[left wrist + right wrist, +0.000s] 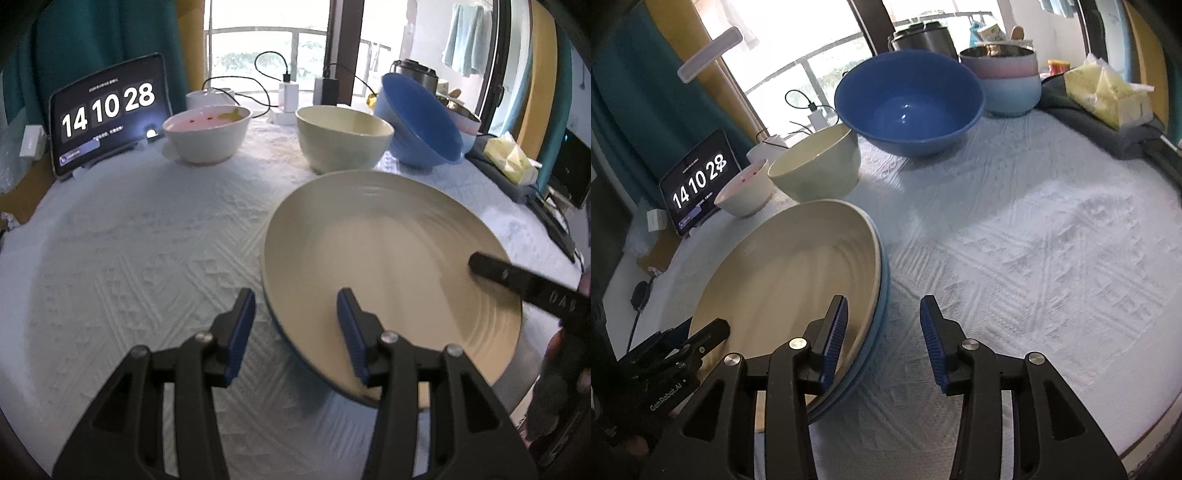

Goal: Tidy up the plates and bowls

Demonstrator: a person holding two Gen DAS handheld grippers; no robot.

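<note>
My left gripper [295, 325] is spread wide, its two blue-padded fingers straddling the near-left rim of the cream plate [388, 266]: one finger stands over the inside of the plate, the other outside over the white tablecloth [129, 258], and neither pad presses the rim. My right gripper [882, 332] is just as wide and straddles the opposite side of the same plate [786, 284], its left finger over the plate's inner face and its right finger over bare cloth. In the right wrist view the plate sits tilted, with a pale blue edge showing just under its cream rim; whether that is the plate's own underside or a second plate beneath it I cannot tell. Beyond the plate stands a cream bowl [343, 138], upright and near the plate's far edge. To its left, well apart, is a white bowl [208, 133] with a pink inside. To its right a big blue bowl [421, 122] leans on its side, close beside the cream one. Behind that sits a pink and blue pot [1004, 83]. A tablet [109, 110] showing 14 10 28 stands at the far left, and a yellow tissue pack [1108, 92] lies at the far right.
</note>
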